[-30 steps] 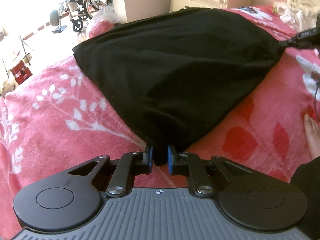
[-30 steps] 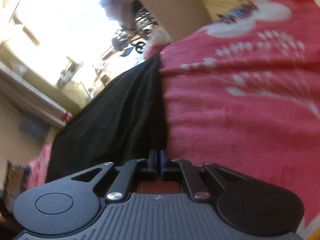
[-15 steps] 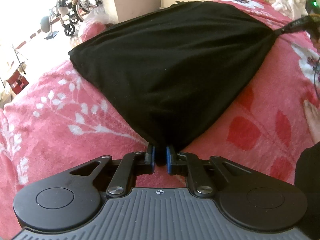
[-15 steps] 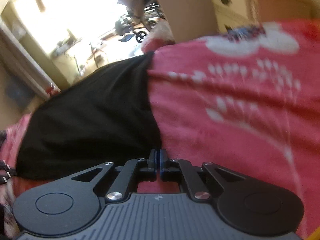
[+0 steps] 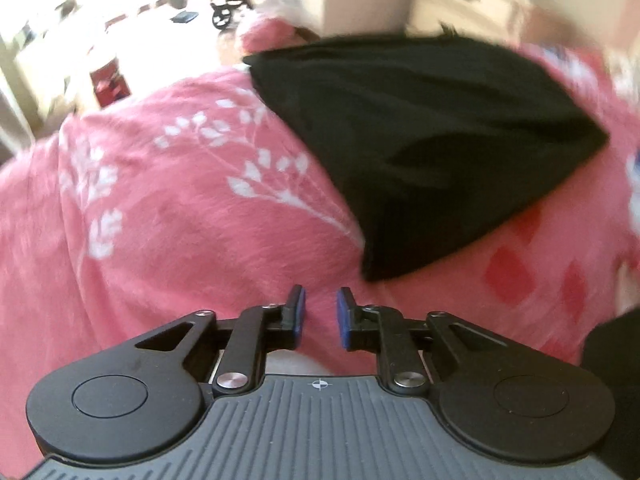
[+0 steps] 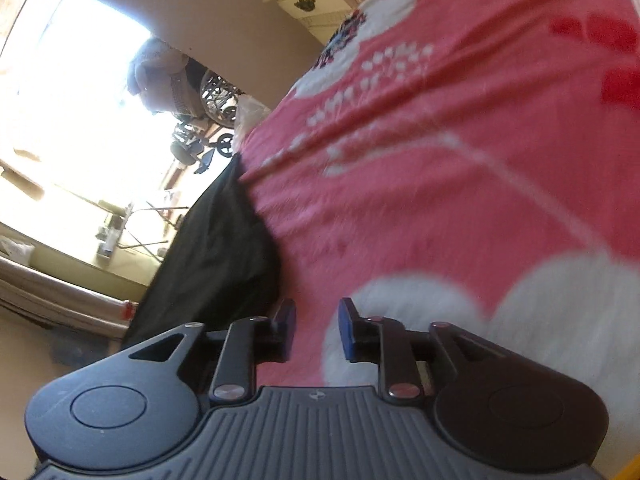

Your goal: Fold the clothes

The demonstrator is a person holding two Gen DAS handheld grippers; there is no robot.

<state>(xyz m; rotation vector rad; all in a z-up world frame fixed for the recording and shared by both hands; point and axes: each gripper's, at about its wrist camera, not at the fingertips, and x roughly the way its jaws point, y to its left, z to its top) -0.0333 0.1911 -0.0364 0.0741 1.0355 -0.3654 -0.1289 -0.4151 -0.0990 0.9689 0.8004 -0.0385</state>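
The black cloth lies on the bed, filling the upper right of the left view as a flat, rough triangle. It looks soft, light and limp, so it should sag and slide; its nearest corner at centre right seems the best hold. The left tool is released, low over the blanket, just short of that corner. The right tool is also released and tilted sideways, with cloth at its left.

Matt black cloth, seemingly fleecy blanket
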